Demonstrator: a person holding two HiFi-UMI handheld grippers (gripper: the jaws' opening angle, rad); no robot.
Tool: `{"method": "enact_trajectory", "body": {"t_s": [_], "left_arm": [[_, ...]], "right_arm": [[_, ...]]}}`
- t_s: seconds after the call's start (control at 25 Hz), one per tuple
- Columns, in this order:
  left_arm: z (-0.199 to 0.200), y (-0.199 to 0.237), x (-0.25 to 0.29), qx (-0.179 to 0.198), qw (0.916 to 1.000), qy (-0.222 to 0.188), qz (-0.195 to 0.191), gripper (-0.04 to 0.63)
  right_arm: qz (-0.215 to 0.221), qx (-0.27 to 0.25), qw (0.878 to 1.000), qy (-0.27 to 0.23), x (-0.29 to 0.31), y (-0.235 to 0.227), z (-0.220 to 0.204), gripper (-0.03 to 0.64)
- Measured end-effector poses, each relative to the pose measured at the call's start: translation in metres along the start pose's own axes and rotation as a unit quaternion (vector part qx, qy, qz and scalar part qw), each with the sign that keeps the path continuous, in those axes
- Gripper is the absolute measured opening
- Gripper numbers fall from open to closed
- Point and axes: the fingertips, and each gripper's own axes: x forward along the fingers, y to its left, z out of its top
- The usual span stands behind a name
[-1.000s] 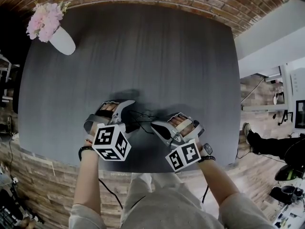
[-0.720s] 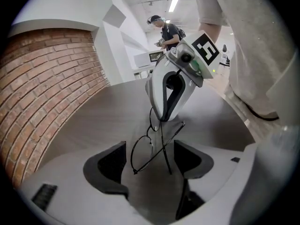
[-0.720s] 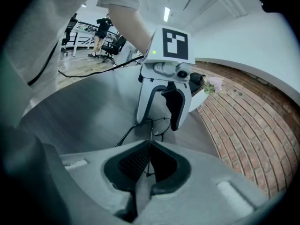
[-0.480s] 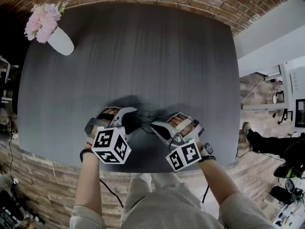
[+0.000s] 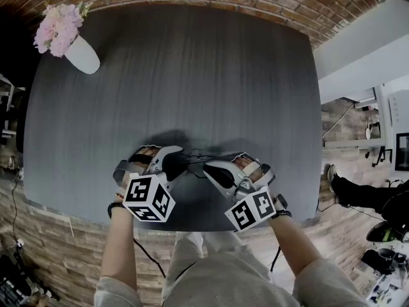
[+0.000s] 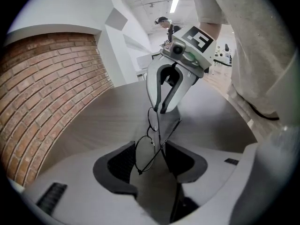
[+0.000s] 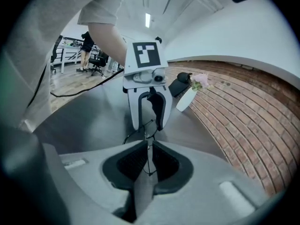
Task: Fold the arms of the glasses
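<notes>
Thin black wire glasses (image 5: 194, 160) hang just above the dark table (image 5: 192, 75), between my two grippers. In the left gripper view one round lens (image 6: 144, 153) stands edge-up between my left gripper's (image 6: 151, 159) pads, which are closing and touch the rim and a crossing arm. My right gripper (image 6: 159, 109) faces it from the other end. In the right gripper view a thin arm of the glasses (image 7: 149, 149) runs down the narrow gap of my right gripper (image 7: 149, 161), whose jaws are opening, the pads slightly off the wire. The left gripper (image 7: 147, 125) stands just beyond.
A white vase (image 5: 82, 55) with pink flowers (image 5: 59, 27) stands at the table's far left corner, also in the right gripper view as the vase (image 7: 187, 99). A brick wall borders the table's far side. The person's legs are at the near edge.
My left gripper's jaws have closed from wide open onto the glasses. My right gripper has rolled a little and its jaws have parted slightly.
</notes>
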Motion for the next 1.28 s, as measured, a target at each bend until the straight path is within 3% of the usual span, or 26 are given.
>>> {"method": "enact_trajectory", "body": {"t_s": [0.12,0.36,0.8,1.04,1.28], "left_arm": [[0.001,0.000,-0.001,-0.004,1.0000,-0.005,0.006,0.187],[0.005,-0.001,-0.003,0.003,0.9999,-0.008,0.015,0.156],[0.006,-0.001,-0.008,0.015,0.9993,-0.007,0.032,0.132],[0.012,-0.007,-0.010,0.059,0.9972,-0.015,0.043,0.121],[0.015,-0.013,-0.010,0.106,0.9930,-0.012,0.050,0.112]], "right_arm": [[0.001,0.029,0.999,-0.015,-0.006,-0.004,0.006,0.048],[0.019,0.060,0.998,-0.011,-0.006,0.001,0.007,0.171],[0.039,0.082,0.996,-0.004,-0.001,0.003,0.009,0.187],[0.036,0.101,0.994,0.009,0.002,-0.002,0.000,0.187],[0.059,0.121,0.991,0.012,0.005,0.002,-0.015,0.187]]}}
